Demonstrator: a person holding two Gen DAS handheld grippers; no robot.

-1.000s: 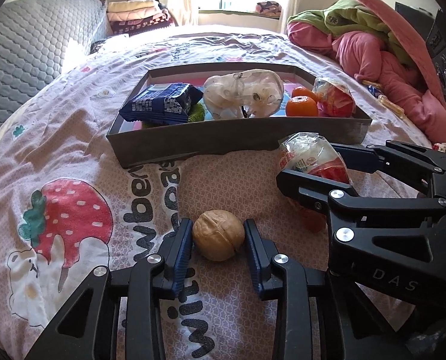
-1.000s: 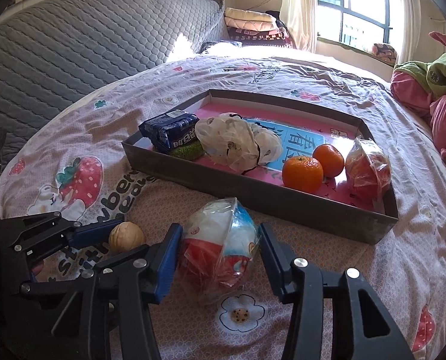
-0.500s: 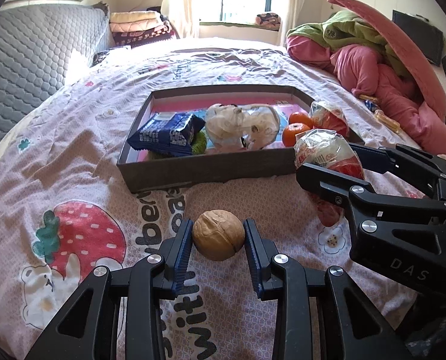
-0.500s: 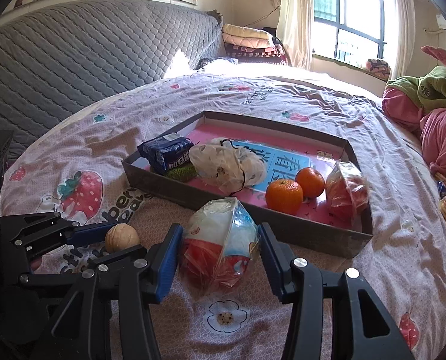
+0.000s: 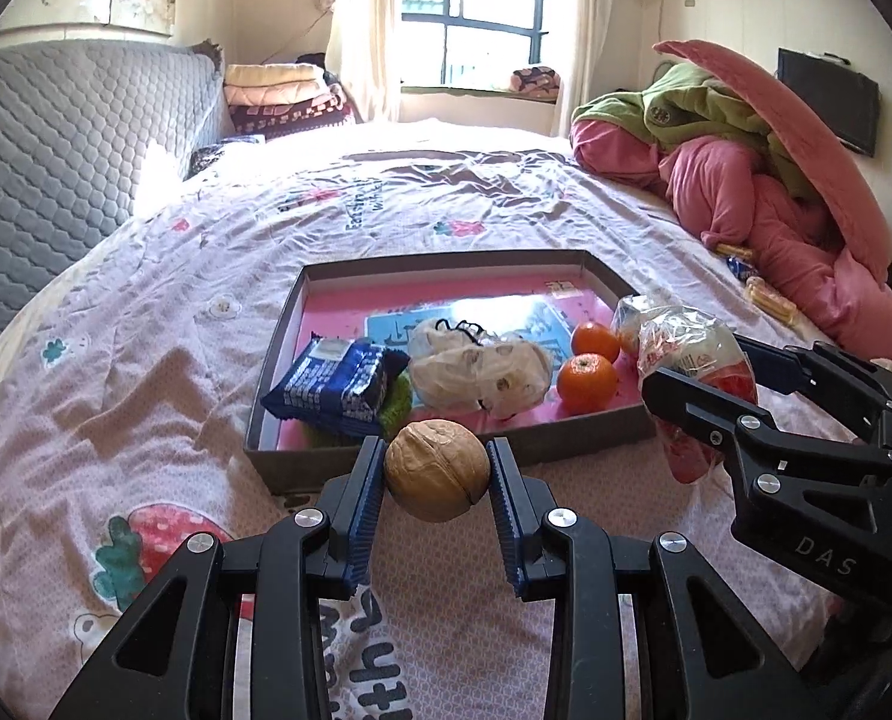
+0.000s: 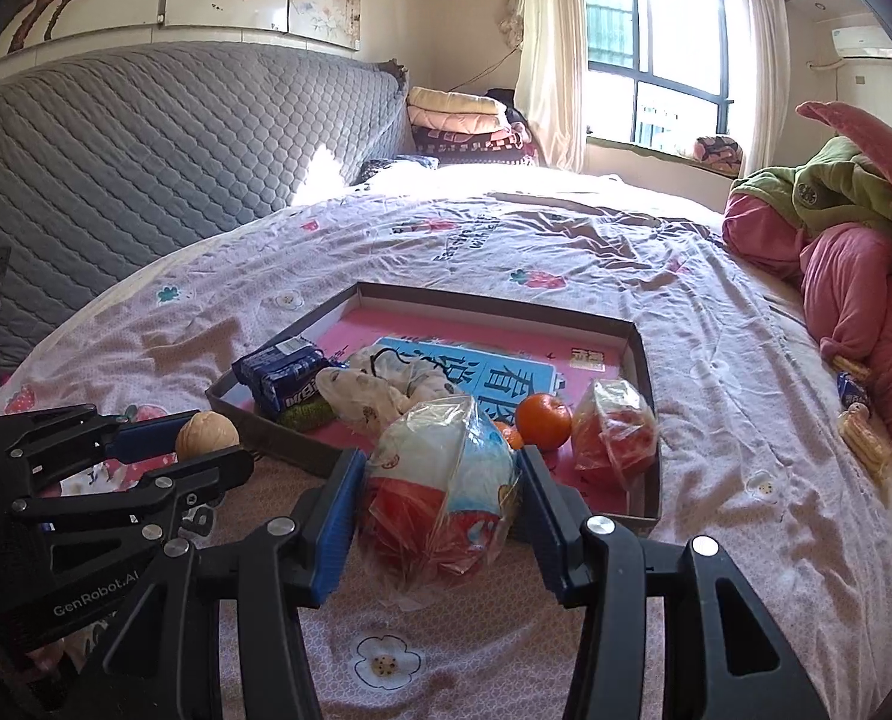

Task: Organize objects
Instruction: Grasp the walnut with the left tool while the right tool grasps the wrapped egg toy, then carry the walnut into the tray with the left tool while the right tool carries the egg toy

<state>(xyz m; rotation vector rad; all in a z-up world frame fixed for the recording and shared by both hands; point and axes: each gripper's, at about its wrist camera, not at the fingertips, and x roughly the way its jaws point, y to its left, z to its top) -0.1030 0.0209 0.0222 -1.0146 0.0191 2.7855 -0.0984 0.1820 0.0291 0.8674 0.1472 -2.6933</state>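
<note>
Left gripper [image 5: 435,471] is clamped on the walnut [image 5: 435,469], held off the bedsheet [image 5: 146,372] just in front of the tray's [image 5: 446,444] near wall. Right gripper [image 6: 440,501] is clenched on a clear-wrapped red-and-white snack bag [image 6: 443,492], also lifted, sitting at the tray's near-right corner beside the left gripper. Tray already holds a blue packet [image 5: 338,384], a white plastic bag [image 5: 481,366], two oranges [image 5: 586,381] and another wrapped red bag [image 6: 613,429]; a green item under the blue packet is too hidden to identify.
</note>
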